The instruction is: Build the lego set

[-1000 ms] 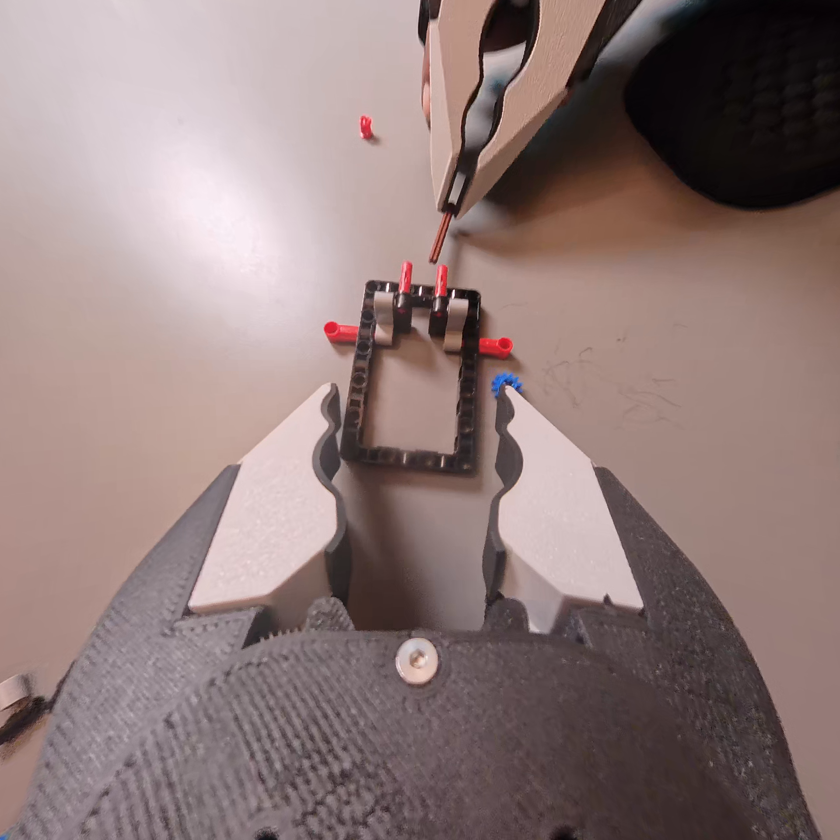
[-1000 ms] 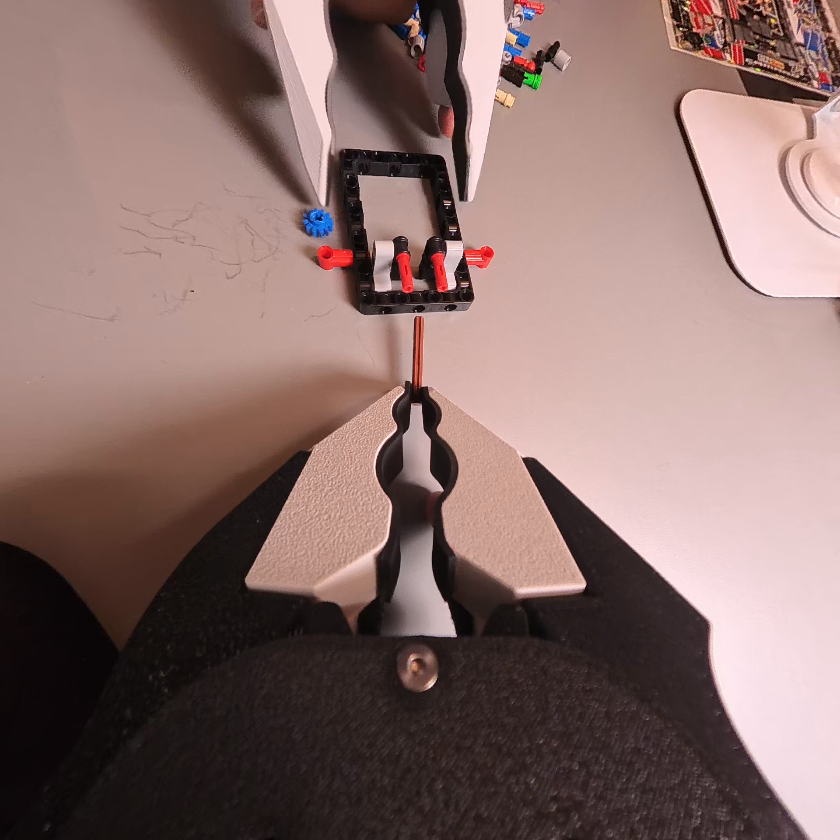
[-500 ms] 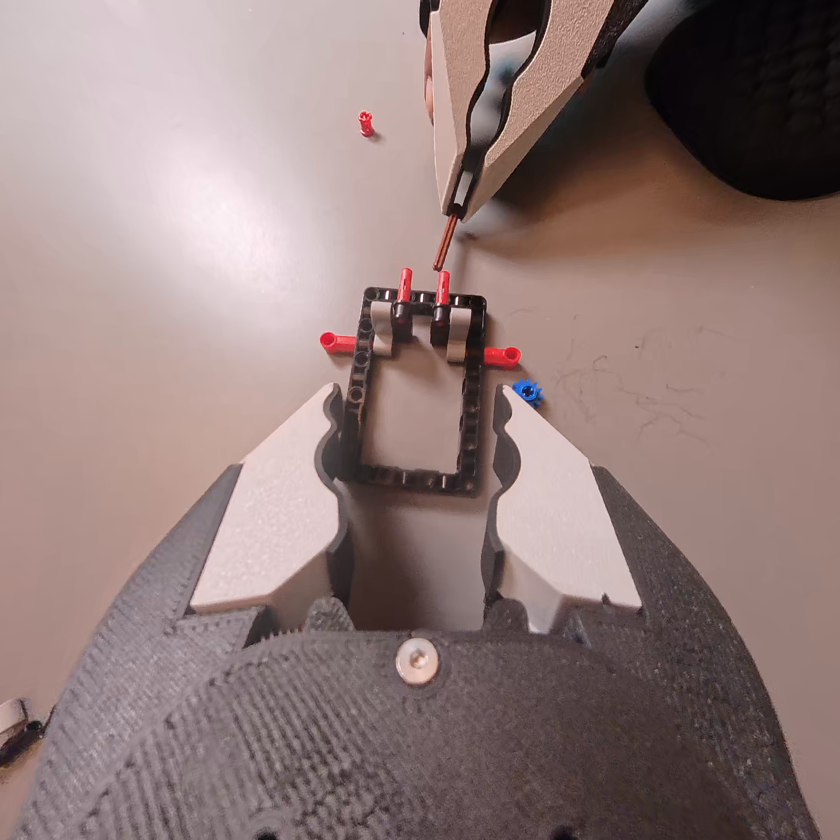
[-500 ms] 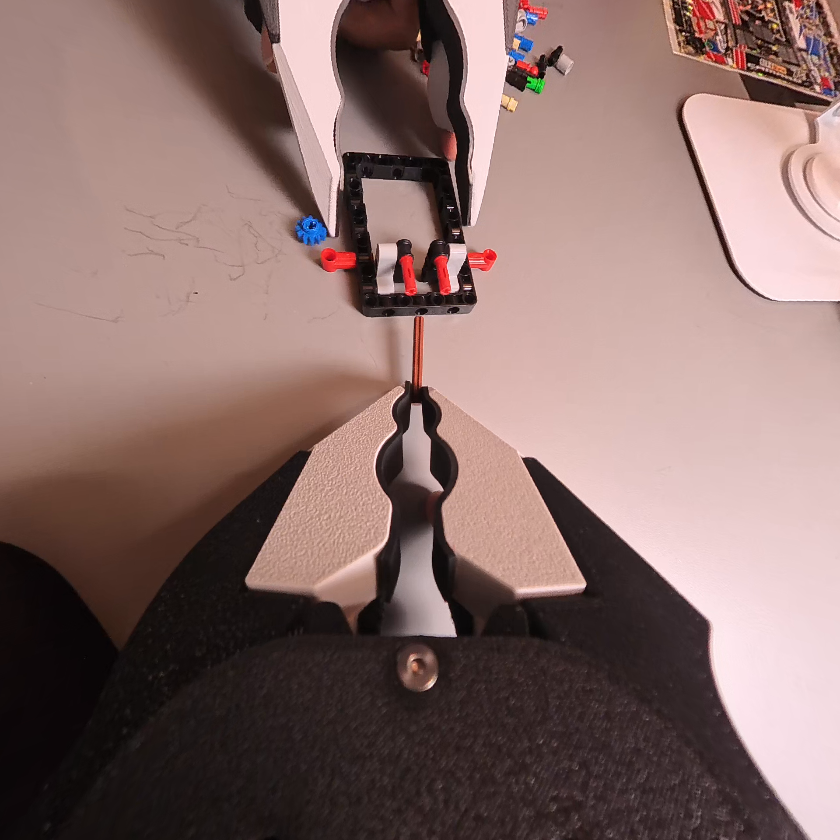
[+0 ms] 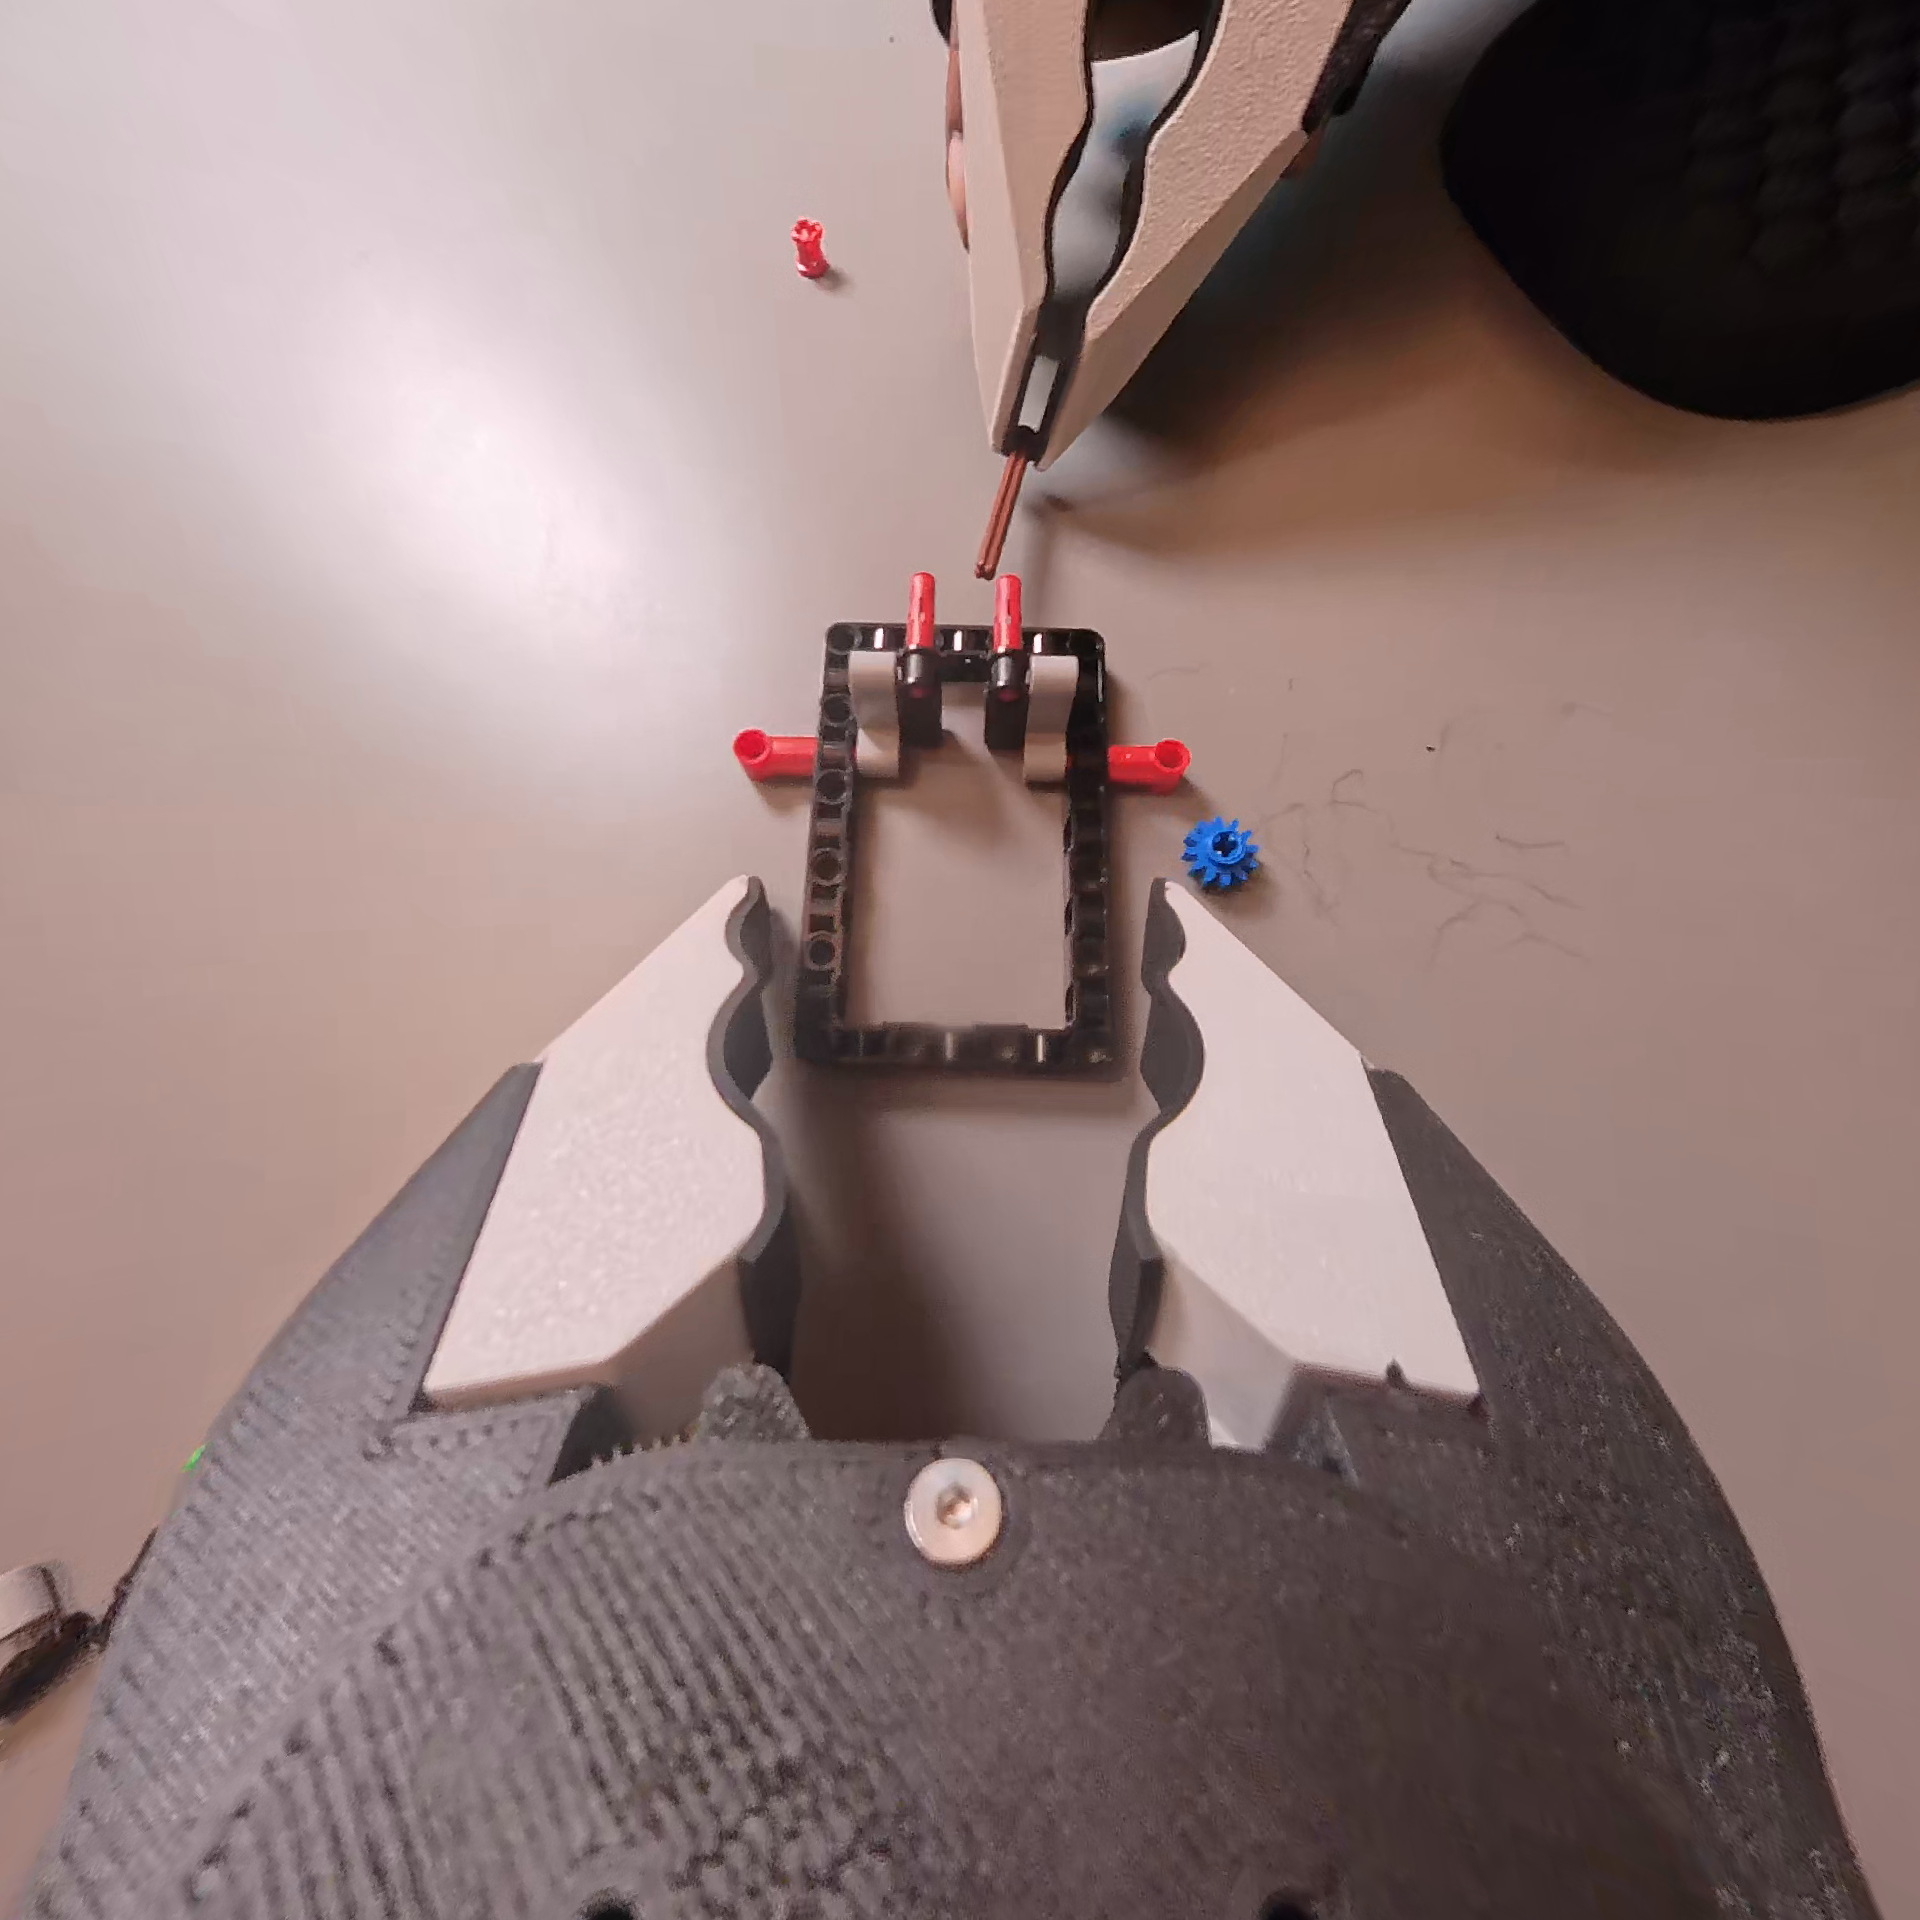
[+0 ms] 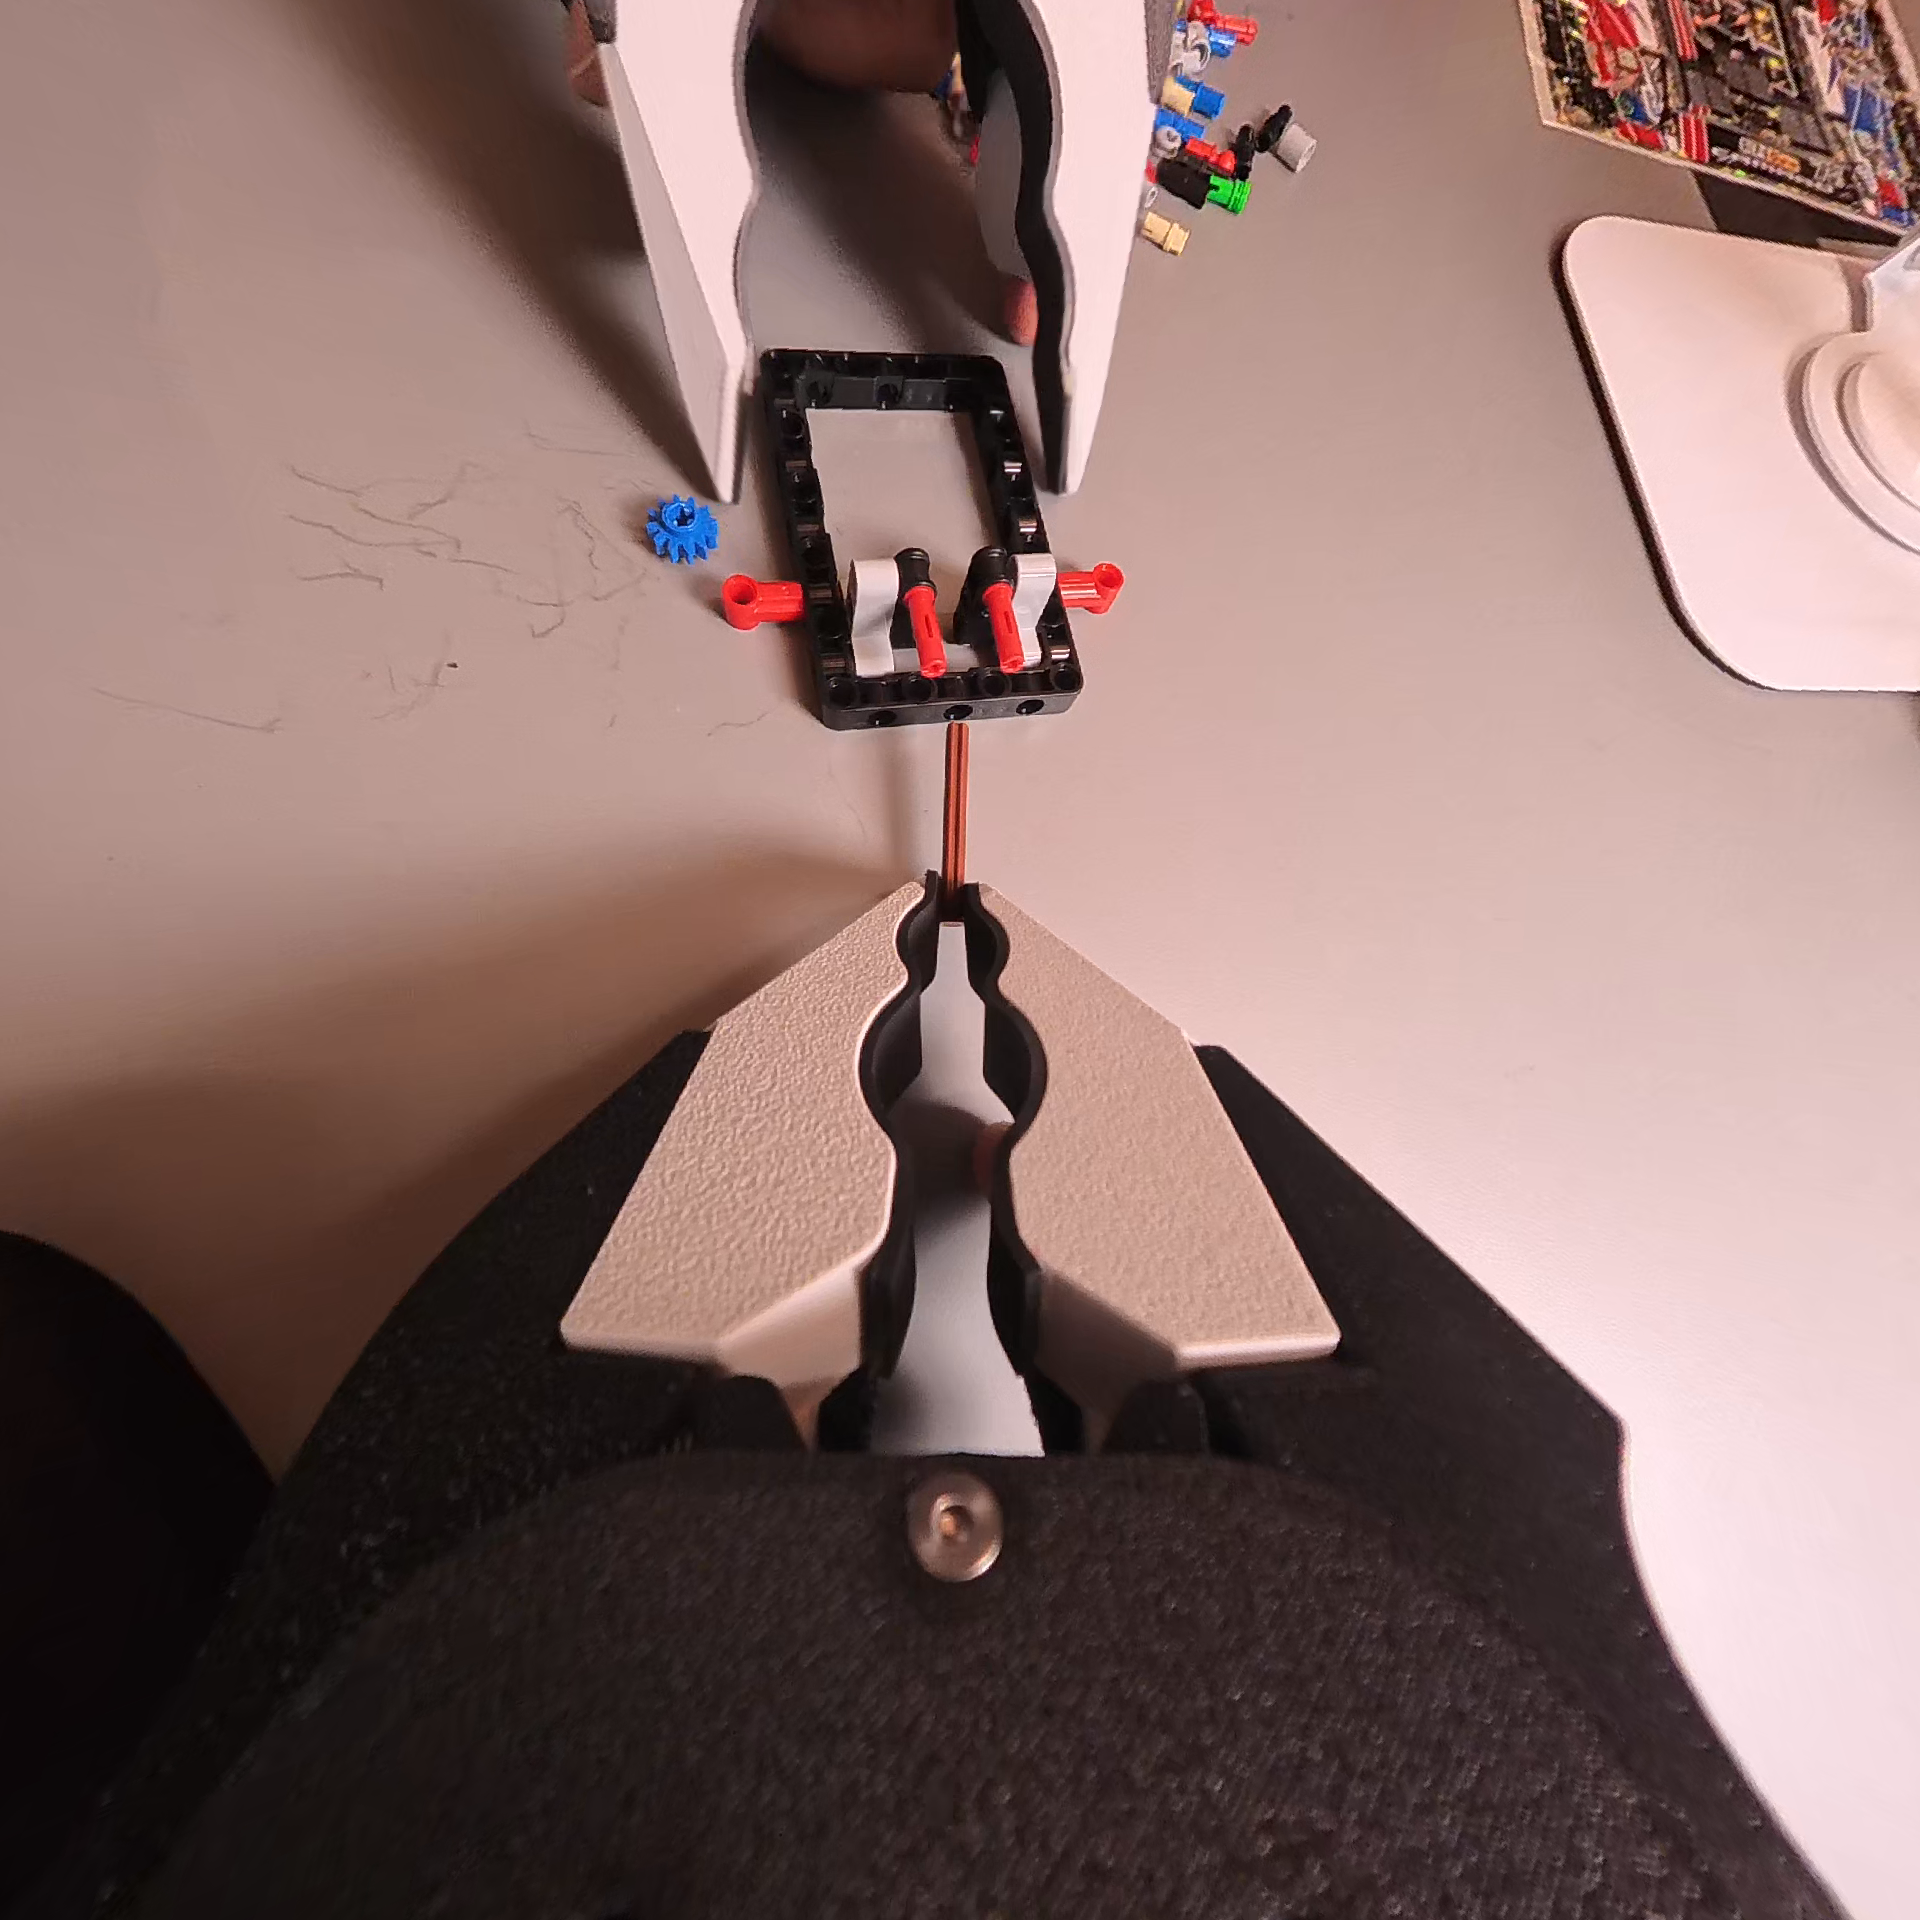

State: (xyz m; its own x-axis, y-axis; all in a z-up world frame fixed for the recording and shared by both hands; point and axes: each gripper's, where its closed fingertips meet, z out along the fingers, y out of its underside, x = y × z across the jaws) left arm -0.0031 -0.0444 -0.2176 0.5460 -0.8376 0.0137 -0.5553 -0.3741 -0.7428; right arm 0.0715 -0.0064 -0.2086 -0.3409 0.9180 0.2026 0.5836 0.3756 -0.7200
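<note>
A black rectangular frame (image 5: pixel 1086 852) (image 6: pixel 800 488) lies flat on the table, with grey connectors, black pins and red pins fitted at one short end and red pins sticking out of both long sides. My left gripper (image 5: pixel 956 894) (image 6: pixel 894 478) is open, its fingers on either side of the frame's plain end, with small gaps. My right gripper (image 6: pixel 948 891) (image 5: pixel 1023 452) is shut on a thin brown axle (image 6: pixel 955 800) (image 5: pixel 1000 520). The axle's tip is just short of the frame's fitted end, in line with its middle hole.
A blue gear (image 5: pixel 1220 852) (image 6: pixel 681 530) lies beside the frame. A loose red pin (image 5: pixel 807 247) lies farther off. A heap of small coloured parts (image 6: pixel 1205 145), a printed instruction sheet (image 6: pixel 1725 94) and a white stand base (image 6: pixel 1704 436) lie beyond, in the right wrist view. My right fingertips sit around 10 centimetres from my left ones.
My left gripper has moved forward, so its fingers now straddle more of the frame. The axle tip has come slightly closer to the frame's end.
</note>
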